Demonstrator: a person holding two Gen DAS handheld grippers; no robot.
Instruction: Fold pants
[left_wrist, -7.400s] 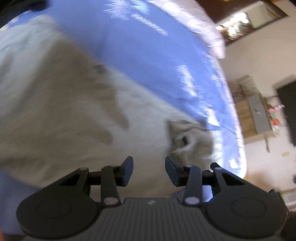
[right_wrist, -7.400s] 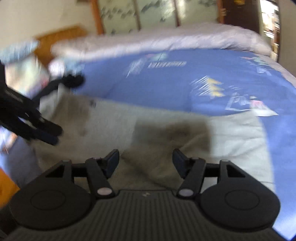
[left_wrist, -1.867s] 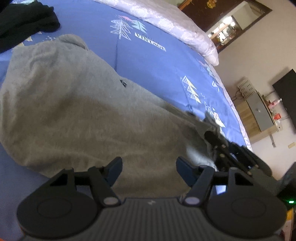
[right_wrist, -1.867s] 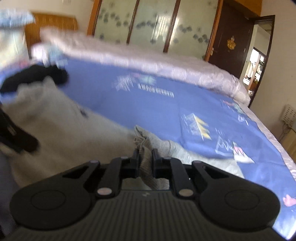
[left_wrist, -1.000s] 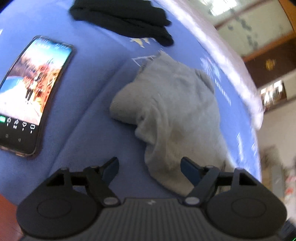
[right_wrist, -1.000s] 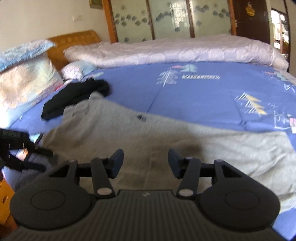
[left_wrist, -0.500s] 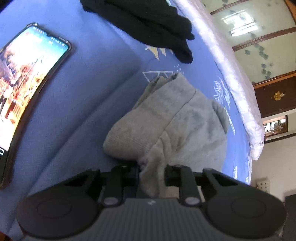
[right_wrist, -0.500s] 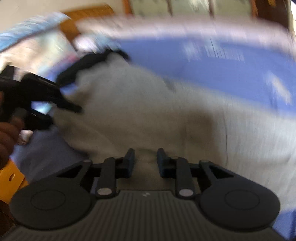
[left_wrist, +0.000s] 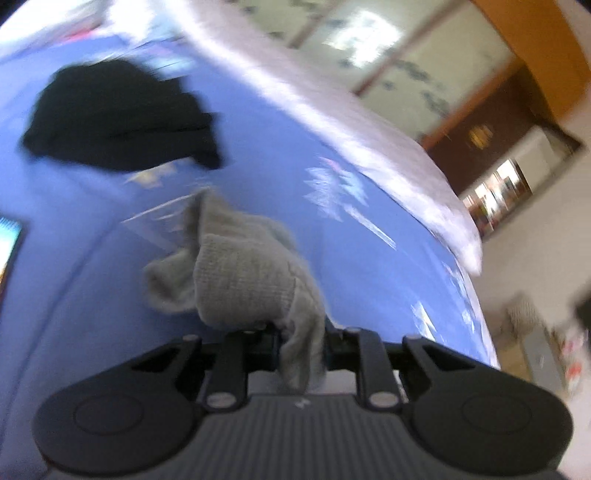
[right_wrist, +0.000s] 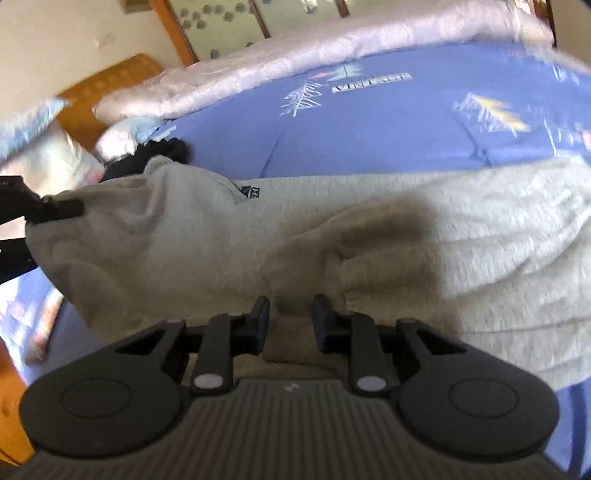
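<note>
Grey pants (right_wrist: 369, 236) lie across the blue bed sheet (right_wrist: 388, 125), with a small dark label near the waist. My right gripper (right_wrist: 290, 314) is low at the near edge, shut on a fold of that grey cloth between its pads. At the left edge of the right wrist view, my left gripper (right_wrist: 40, 210) grips the pants' end. In the left wrist view, my left gripper (left_wrist: 301, 332) is shut on a bunched piece of the pants (left_wrist: 243, 273), which stands raised above the sheet (left_wrist: 258, 166). That view is blurred.
A black garment (left_wrist: 118, 118) lies on the sheet beyond the raised cloth, and a phone (left_wrist: 7, 243) shows at the left edge. A white quilt (right_wrist: 332, 48) lines the far side, with pillows (right_wrist: 44, 155) and a wooden headboard (right_wrist: 107, 88) at the left.
Both grippers closed on the grey pants. The left one then rose and swung, lifting the pants' end off the sheet. The right one sank to the near edge.
</note>
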